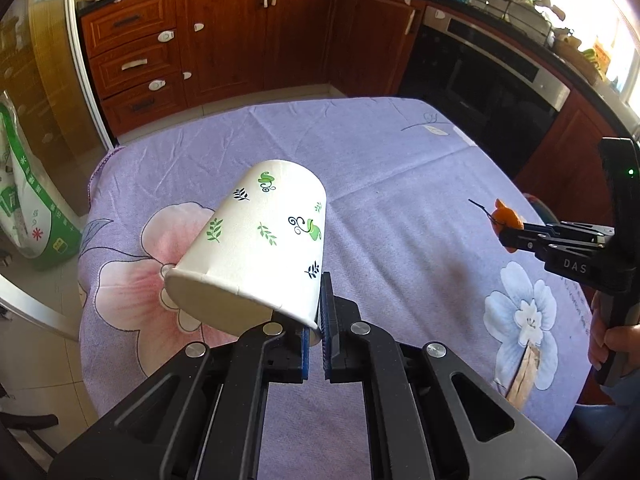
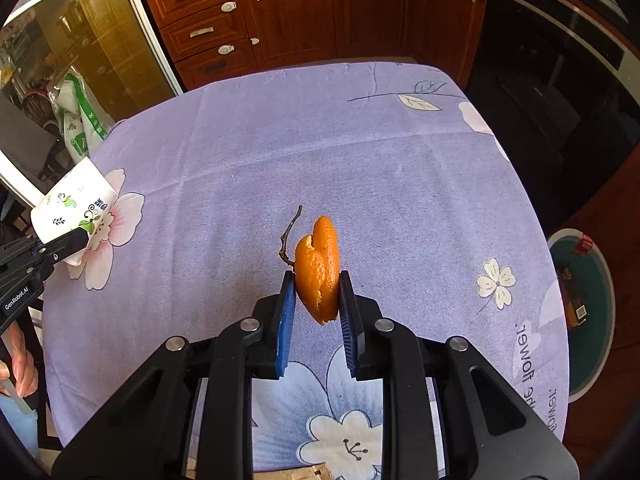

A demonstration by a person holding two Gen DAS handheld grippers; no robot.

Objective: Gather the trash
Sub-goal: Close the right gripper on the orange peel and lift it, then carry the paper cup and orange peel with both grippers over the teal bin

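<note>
Collection step: 2 trash items lifted clear of the counter (image 2: 360, 152).
Left hand-held gripper (image 1: 320, 320) is clamped on the paper cup (image 1: 256, 240) rim; right hand-held gripper (image 2: 318, 292) is clenched on orange peel (image 2: 320, 268). Next, dropping peel into the cup is judged likely.

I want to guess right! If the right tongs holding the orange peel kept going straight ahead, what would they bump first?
Probably the purple tablecloth. The right tongs tilt downward, pinching the orange peel, and only bare cloth lies ahead. How high they hang is unclear.
</note>
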